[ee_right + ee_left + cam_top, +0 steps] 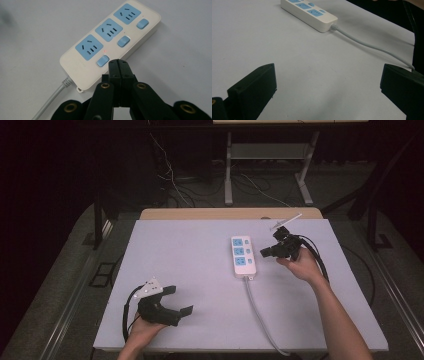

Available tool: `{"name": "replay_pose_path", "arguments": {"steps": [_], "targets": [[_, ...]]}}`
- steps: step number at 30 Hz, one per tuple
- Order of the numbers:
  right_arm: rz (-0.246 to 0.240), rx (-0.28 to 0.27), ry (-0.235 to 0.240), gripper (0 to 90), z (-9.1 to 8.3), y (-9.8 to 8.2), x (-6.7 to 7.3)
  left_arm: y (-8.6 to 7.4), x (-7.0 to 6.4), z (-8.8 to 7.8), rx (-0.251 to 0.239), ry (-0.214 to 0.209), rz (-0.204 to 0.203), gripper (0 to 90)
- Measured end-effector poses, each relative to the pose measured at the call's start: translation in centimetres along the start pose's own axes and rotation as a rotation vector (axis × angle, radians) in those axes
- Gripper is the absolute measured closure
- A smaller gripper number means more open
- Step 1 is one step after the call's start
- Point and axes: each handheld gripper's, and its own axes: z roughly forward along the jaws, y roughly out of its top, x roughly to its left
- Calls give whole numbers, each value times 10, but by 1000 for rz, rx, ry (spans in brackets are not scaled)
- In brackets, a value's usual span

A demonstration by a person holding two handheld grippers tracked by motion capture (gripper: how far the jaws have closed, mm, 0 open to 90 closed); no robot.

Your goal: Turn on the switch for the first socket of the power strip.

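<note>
A white power strip with three blue sockets and blue switches lies in the middle of the white table, its grey cable running to the front edge. My right gripper is shut with nothing in it, just right of the strip. In the right gripper view its joined tips sit right by the nearest blue switch, next to a small red light; contact is unclear. My left gripper rests open near the front left, the strip far ahead of its spread jaws.
The white table top has a wooden strip along its far edge. Beyond it stand desk legs and loose cables on a dark floor. The right forearm crosses the table's front right.
</note>
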Motion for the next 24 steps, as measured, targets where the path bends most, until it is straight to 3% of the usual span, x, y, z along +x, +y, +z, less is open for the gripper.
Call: {"name": "replay_pose_path", "arguments": {"steps": [13, 24], "targets": [[19, -52, -9, 855, -28, -10, 7, 0, -1, 0, -1, 1, 2, 0], [69, -146, -17, 612, -54, -30, 18, 0, -2, 1, -1, 3, 2, 0]]}}
